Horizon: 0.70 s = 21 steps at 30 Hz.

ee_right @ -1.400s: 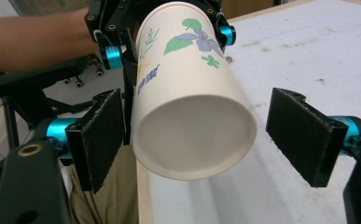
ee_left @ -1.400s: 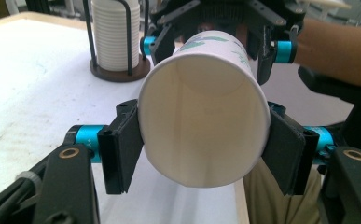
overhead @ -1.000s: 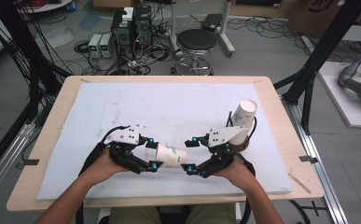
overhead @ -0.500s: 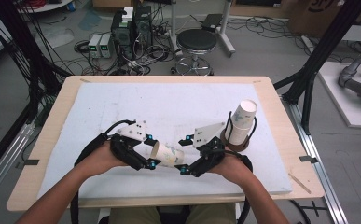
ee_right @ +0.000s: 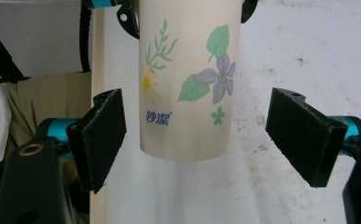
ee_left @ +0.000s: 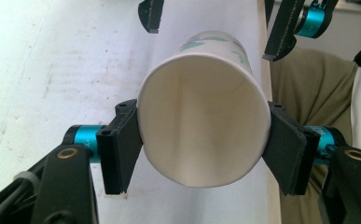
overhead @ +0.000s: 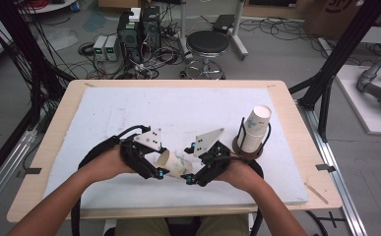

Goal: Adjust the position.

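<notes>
paper cup, white with printed flowers and leaves, held on its side above the worktop's near edge, a little left of centre; open mouth toward the left gripper, base toward the right gripper; in the left gripper view, cup clamped at the rim between both black pads, mouth facing the camera, inside bare; in the right gripper view, cup base-first between the pads, blue flower, green leaves, yellow bloom and small blue lettering on its wall.

left gripper: jaws closed against the cup's rim on both sides, gripping it; left hand behind it.

right gripper: jaws spread wide, a clear gap between each pad and the cup's wall, touching nothing; right hand behind it.

stack of paper cups, tilted, in a black wire holder on a round dark base, near the worktop's right edge.

worktop: white sheet on a pale wooden table.

stool, cables and electronic boxes on the floor past the far edge.
</notes>
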Motion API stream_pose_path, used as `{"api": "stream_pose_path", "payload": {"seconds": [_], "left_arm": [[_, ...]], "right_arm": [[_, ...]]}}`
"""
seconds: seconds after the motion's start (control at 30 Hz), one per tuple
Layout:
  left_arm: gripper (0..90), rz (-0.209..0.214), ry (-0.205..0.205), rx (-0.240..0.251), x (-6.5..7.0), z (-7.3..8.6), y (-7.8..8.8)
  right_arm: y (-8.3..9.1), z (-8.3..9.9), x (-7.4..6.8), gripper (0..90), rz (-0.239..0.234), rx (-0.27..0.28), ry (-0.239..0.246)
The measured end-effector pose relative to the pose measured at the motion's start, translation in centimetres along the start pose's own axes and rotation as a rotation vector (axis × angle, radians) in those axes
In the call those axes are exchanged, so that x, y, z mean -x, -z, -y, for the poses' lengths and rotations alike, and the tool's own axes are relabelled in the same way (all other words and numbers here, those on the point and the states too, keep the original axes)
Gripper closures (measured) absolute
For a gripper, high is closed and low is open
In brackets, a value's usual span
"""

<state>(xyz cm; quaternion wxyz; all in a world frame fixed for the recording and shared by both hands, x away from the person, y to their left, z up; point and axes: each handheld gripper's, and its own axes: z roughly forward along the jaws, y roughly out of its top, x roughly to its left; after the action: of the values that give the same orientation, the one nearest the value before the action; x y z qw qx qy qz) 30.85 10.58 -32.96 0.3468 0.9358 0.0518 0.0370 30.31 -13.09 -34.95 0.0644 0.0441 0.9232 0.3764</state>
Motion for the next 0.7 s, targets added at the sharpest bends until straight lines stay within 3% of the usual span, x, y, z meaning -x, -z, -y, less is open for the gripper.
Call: {"api": "stream_pose_path", "payload": {"seconds": [0.33,0.7], "left_arm": [[33.7,0.01,-0.008,-0.052,-0.1,-0.5,-0.5],[33.7,0.008,-0.014,-0.071,0.0,-0.6,-1.0]], "right_arm": [[-1.3,-1.1,-0.2,20.8,-0.011,-0.077,0.017],[-2.7,-1.4,-0.1,34.4,-0.041,-0.144,0.013]]}}
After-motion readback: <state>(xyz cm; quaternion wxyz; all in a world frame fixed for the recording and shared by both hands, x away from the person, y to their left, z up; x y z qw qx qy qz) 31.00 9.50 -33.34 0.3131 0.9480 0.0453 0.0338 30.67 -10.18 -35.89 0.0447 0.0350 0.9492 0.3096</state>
